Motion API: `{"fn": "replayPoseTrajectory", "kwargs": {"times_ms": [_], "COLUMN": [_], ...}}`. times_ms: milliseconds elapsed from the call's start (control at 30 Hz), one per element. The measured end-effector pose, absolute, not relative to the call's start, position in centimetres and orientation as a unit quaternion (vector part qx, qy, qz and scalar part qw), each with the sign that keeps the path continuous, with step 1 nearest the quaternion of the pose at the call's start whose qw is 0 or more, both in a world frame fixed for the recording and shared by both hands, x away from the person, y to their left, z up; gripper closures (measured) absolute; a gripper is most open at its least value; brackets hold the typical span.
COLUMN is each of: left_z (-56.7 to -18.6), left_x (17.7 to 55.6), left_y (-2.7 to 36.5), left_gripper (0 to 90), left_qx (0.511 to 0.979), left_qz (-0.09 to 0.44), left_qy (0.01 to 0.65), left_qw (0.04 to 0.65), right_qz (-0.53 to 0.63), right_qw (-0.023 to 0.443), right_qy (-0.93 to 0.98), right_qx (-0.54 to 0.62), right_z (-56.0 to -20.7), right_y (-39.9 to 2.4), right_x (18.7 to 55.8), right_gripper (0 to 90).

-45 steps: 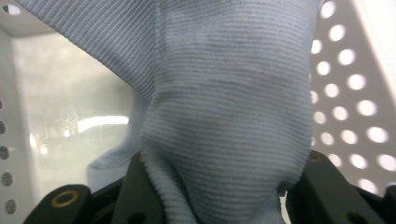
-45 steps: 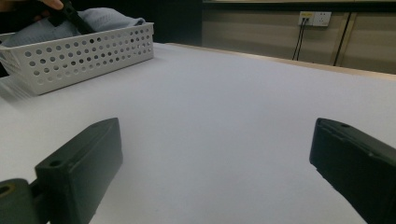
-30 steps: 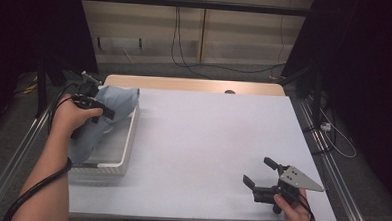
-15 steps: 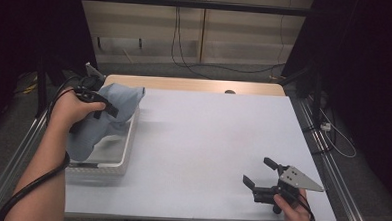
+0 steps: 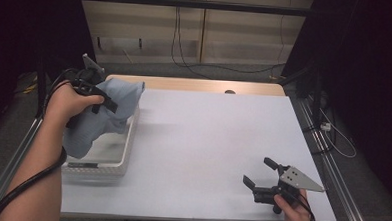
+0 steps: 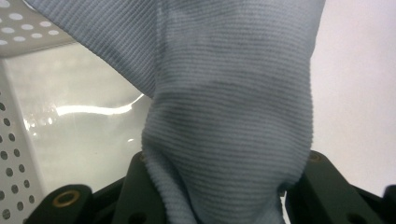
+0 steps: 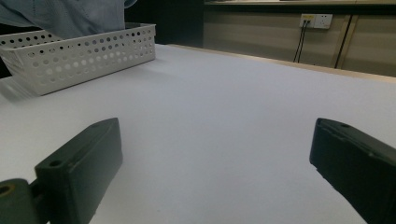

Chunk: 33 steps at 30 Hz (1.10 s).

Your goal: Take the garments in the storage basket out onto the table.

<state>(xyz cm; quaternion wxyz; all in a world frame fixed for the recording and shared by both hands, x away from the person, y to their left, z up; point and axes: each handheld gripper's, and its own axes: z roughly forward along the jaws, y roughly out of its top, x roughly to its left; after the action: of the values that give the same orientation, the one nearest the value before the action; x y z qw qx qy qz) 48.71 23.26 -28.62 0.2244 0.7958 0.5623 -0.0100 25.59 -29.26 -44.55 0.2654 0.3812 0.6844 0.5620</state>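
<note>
1. At the left edge of the desk (image 5: 207, 141), the left gripper (image 5: 92, 93) was clenched on a bunch of the blue-grey cloth (image 5: 103, 116); in the left gripper view the ribbed fabric (image 6: 229, 116) was squeezed between the two black jaws
2. Compared with a second before, the hand had lifted: the cloth, which had then lain mostly heaped in the white perforated basket (image 5: 124, 160), now hung above it, with its lower folds trailing down toward the basket's near end and the glossy basket floor (image 6: 74, 135) laid bare beneath
3. The grip itself had not altered; the jaws kept the same hold on the fabric throughout the lift
4. Near the front right corner of the desk, the right gripper (image 5: 261, 178) had stayed where it was, its jaws released and wide apart with nothing between them, pointing across the bare surface toward the basket (image 7: 79, 51)
5. Judging from this, the cloth was being drawn out of the basket and was nearly clear of it; the next move probably called for carrying it over the open middle of the desk, minding that the trailing hem did not snag the basket's rim
</note>
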Motion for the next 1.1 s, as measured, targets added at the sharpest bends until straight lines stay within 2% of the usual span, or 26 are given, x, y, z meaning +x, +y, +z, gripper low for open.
{"fn": "replayPoseTrajectory", "kwargs": {"times_ms": [1100], "left_z": [-24.6], "left_x": [48.1], "left_y": [20.8], "left_gripper": [62.3], "left_qx": [0.797], "left_qz": [-0.016], "left_qy": [0.559], "left_qw": [0.229], "right_qz": [0.562], "right_qw": [0.268], "right_qy": [0.684], "right_qx": [0.379], "right_z": [-44.5], "right_y": [-29.3], "right_x": [25.5], "right_gripper": [2.2]}}
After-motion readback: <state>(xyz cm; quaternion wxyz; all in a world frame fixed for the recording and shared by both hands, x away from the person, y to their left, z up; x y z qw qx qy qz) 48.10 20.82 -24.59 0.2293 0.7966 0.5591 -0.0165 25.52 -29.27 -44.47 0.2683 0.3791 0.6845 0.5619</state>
